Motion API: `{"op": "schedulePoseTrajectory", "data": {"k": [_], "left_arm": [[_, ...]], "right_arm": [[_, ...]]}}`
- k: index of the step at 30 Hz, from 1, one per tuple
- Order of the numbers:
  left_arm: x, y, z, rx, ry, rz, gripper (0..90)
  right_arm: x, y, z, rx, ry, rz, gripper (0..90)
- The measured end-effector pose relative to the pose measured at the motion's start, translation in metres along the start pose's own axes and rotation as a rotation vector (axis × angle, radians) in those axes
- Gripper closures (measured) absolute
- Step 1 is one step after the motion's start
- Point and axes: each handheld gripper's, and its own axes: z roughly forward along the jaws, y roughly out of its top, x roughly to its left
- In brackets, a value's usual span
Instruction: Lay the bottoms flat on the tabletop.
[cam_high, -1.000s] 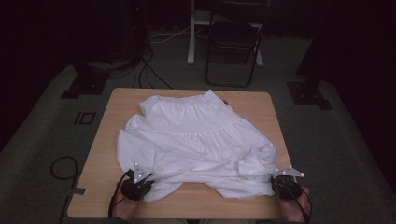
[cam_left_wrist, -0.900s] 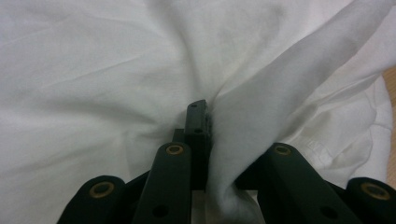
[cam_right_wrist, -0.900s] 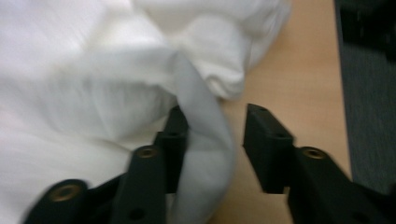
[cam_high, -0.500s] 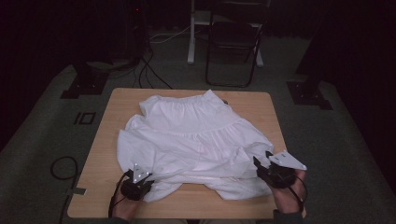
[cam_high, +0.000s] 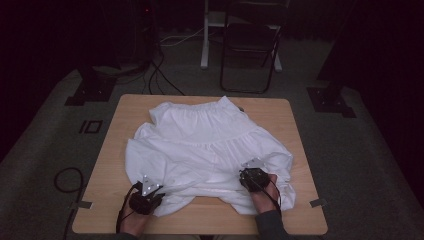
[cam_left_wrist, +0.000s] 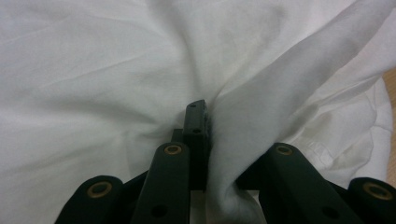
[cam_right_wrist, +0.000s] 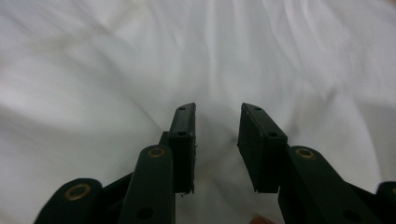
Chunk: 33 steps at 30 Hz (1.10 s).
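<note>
White tiered skirt (cam_high: 205, 145) lies spread across the wooden table (cam_high: 295, 150), no readable label; left gripper (cam_high: 146, 196) pinches its near hem, right gripper (cam_high: 254, 175) hovers over it, jaws parted.

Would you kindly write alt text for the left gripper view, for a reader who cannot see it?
The left gripper's black tongs are shut on a fold of the crumpled white cotton garment, with cloth draped over one jaw so that just the other jaw's tip shows. A sliver of the light wooden table appears at the right edge.
</note>
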Motion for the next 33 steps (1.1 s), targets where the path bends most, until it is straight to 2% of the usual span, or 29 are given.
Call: {"op": "schedulePoseTrajectory", "data": {"k": [4, 6, 9, 10, 11, 13, 15, 16, 19, 21, 24, 25, 26, 28, 30, 31, 33], "left_arm": [[0.0, 0.0, 0.0, 0.0, 0.002, -0.002, 78.1], [-0.001, 0.0, 0.0, 0.002, 0.004, -0.003, 78.1], [-0.001, 0.0, 0.0, 0.001, 0.005, -0.004, 78.0], [0.0, 0.0, 0.0, 0.002, 0.003, -0.005, 78.0], [0.0, 0.0, 0.0, 0.003, 0.001, -0.006, 78.0], [0.0, 0.0, 0.0, 0.003, 0.001, -0.006, 78.1], [0.0, 0.0, 0.0, 0.003, 0.001, -0.006, 78.1], [0.0, 0.0, 0.0, 0.004, -0.001, -0.008, 78.0], [0.001, 0.001, 0.0, 0.005, -0.003, -0.017, 77.8], [0.002, 0.001, -0.001, 0.006, -0.008, -0.027, 75.5], [0.004, 0.002, -0.004, 0.008, -0.019, -0.041, 64.1], [0.004, 0.002, -0.004, 0.008, -0.019, -0.041, 61.3], [0.004, 0.004, -0.009, -0.005, -0.025, -0.037, 59.4], [0.004, 0.007, -0.015, -0.023, -0.027, -0.032, 55.7], [0.004, 0.01, -0.021, -0.047, -0.034, -0.028, 52.9], [0.004, 0.01, -0.021, -0.047, -0.034, -0.028, 52.2], [0.005, 0.016, -0.032, -0.084, -0.044, -0.02, 50.4]], "right_arm": [[-0.016, -0.021, 0.001, 0.064, -0.059, 0.025, 68.5], [-0.03, -0.032, -0.006, 0.066, -0.077, 0.045, 68.6], [-0.034, -0.035, -0.008, 0.07, -0.087, 0.05, 69.0], [-0.051, -0.048, -0.019, 0.086, -0.128, 0.076, 69.5], [-0.055, -0.053, -0.021, 0.101, -0.153, 0.08, 68.3], [-0.064, -0.059, -0.027, 0.095, -0.149, 0.118, 67.2], [-0.068, -0.062, -0.03, 0.098, -0.16, 0.132, 67.2], [-0.074, -0.067, -0.036, 0.12, -0.219, 0.145, 67.8], [-0.085, -0.075, -0.042, 0.126, -0.235, 0.202, 67.3], [-0.089, -0.077, -0.046, 0.112, -0.23, 0.221, 65.8], [-0.088, -0.072, -0.056, 0.042, -0.207, 0.219, 59.3], [-0.088, -0.072, -0.056, 0.042, -0.207, 0.219, 59.3], [-0.085, -0.065, -0.063, -0.016, -0.195, 0.201, 56.2], [-0.081, -0.059, -0.071, -0.068, -0.171, 0.184, 54.4], [-0.076, -0.052, -0.076, -0.101, -0.153, 0.166, 53.1], [-0.076, -0.052, -0.076, -0.101, -0.153, 0.166, 53.1], [-0.068, -0.045, -0.075, -0.123, -0.123, 0.124, 52.1]]}}
